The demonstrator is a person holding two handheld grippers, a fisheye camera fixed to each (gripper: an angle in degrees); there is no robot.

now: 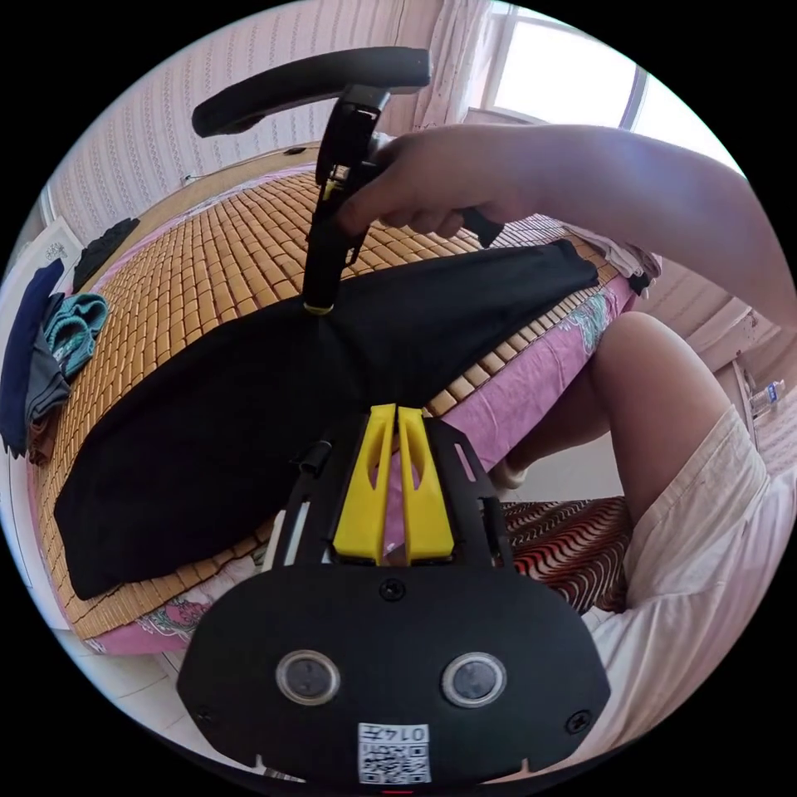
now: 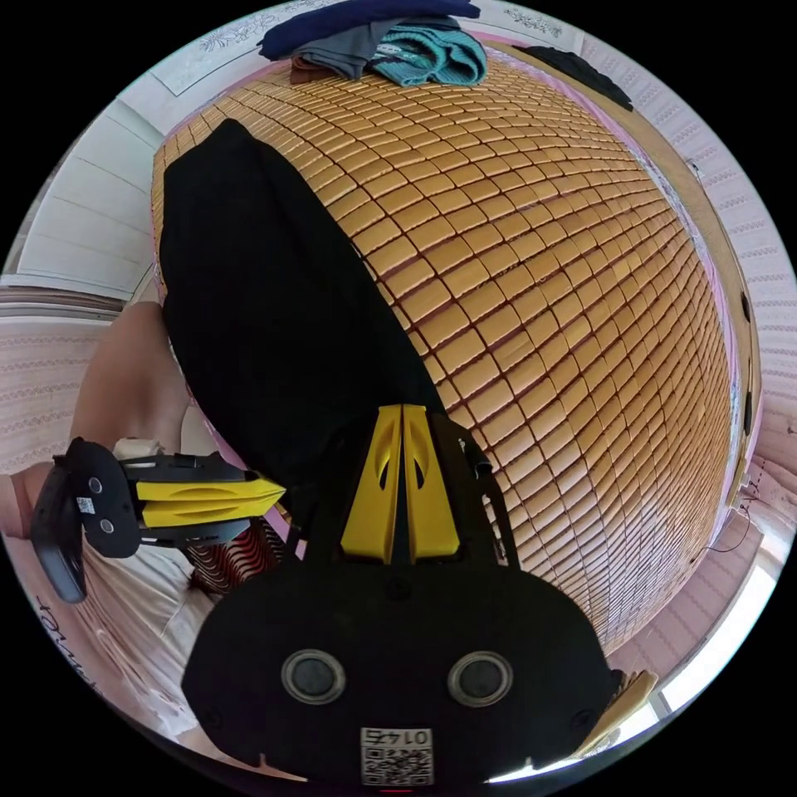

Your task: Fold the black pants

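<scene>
Pants point(image 1: 249, 415) lie flat on bed mat point(image 2: 540, 290). Left claw point(image 1: 397, 411) and right claw point(image 2: 403, 408) both pinched together at their near edge; thin grip may slip, spoiling the fold.

The black pants point(image 1: 207, 432) are a soft, matt cloth that gives back no shine and lies smooth with few creases. Under them, the mat point(image 2: 540, 274) on the bed is made of small, hard, golden-brown tiles, probably bamboo, with a light sheen and dark seams between them. A pink printed sheet point(image 1: 531, 374) of thin cloth shows at the bed's edge. The left gripper point(image 1: 397, 411) and right gripper point(image 2: 402, 408) have smooth yellow plastic jaws on matt black plastic bodies. A pile of clothes point(image 2: 390, 41) includes a ribbed teal knit and flat grey and navy cloth.
</scene>
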